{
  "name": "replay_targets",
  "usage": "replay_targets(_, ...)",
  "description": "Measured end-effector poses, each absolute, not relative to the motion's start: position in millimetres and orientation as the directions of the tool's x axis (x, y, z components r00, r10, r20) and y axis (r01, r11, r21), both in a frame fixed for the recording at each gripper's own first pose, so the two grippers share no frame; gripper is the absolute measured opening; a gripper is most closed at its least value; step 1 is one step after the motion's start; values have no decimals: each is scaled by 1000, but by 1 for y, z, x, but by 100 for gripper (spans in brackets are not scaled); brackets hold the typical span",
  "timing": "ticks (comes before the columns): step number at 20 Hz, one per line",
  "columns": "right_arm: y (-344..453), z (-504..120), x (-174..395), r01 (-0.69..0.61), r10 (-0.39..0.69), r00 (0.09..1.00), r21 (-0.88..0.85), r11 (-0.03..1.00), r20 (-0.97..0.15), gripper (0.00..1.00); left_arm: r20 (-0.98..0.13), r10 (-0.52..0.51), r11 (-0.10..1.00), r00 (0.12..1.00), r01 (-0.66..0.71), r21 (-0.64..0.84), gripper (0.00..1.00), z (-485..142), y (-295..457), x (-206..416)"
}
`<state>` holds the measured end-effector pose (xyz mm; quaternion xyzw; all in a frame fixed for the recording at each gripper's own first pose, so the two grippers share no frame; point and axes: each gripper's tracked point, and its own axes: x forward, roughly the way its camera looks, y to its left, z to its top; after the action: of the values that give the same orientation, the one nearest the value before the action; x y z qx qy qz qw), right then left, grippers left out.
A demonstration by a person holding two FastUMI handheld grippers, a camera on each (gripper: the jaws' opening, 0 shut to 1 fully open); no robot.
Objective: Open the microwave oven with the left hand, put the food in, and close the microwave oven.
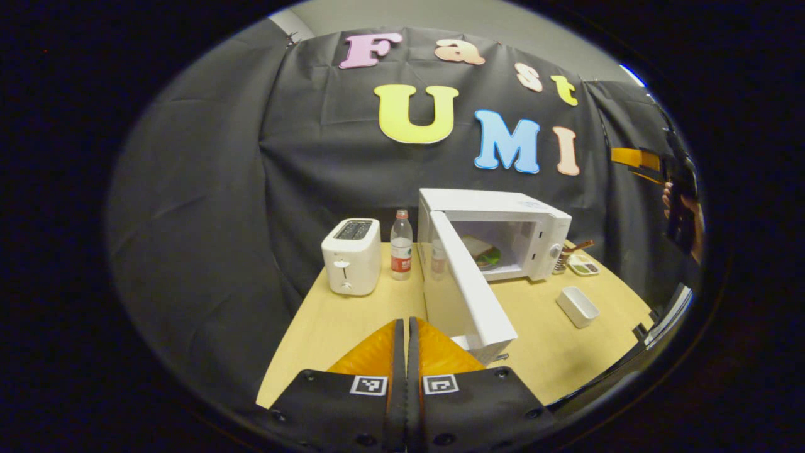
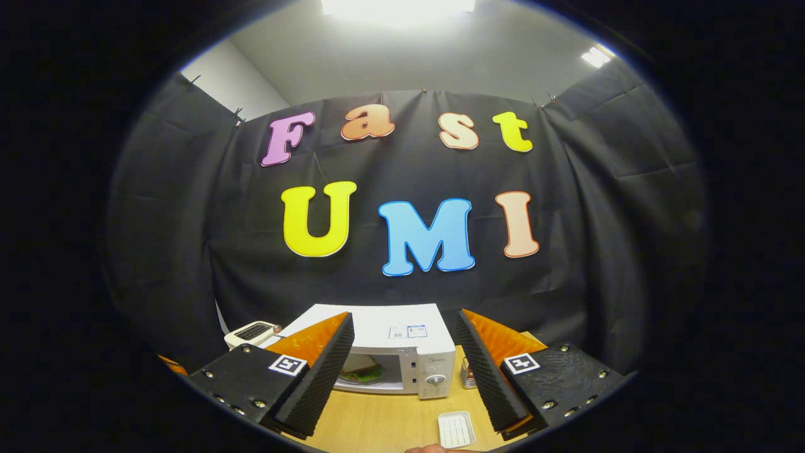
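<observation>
The white microwave [image 1: 503, 214] stands on the wooden table [image 1: 339, 333] with its door [image 1: 471, 289] swung wide open toward me. Inside lies the food [image 1: 487, 255], a sandwich on a green plate. My left gripper [image 1: 406, 322] is shut with nothing between its fingers, low over the table just left of the door's free edge. My right gripper [image 2: 404, 322] is open and empty, raised in front of the microwave [image 2: 409, 343], where the food [image 2: 365, 374] shows in the cavity. In the left gripper view the right gripper [image 1: 632, 163] hangs high at the far right, held by a hand [image 1: 682, 214].
A white toaster [image 1: 351, 255] and a water bottle [image 1: 401, 245] stand left of the microwave. A small white tray [image 1: 577, 306] and a divided dish [image 1: 582, 264] lie to its right. The tray [image 2: 456, 430] also lies near the table's front edge.
</observation>
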<state>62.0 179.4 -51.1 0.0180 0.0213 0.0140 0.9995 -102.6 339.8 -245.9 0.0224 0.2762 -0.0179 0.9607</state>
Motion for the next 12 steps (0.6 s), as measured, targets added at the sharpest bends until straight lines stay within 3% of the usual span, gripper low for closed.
replay_targets(2,175,-51,62,-11,12,999,37,999,-36,98,-543,-65,996,837,88,16,10,-250,328,-103)
replay_targets(5,165,-47,60,10,-9,1000,33,999,-11,98,-560,-128,986,819,165,15,7,-256,307,-100)
replay_targets(12,134,-53,68,26,-24,1000,64,998,-20,98,-578,-199,967,791,253,13,7,-256,251,-96)
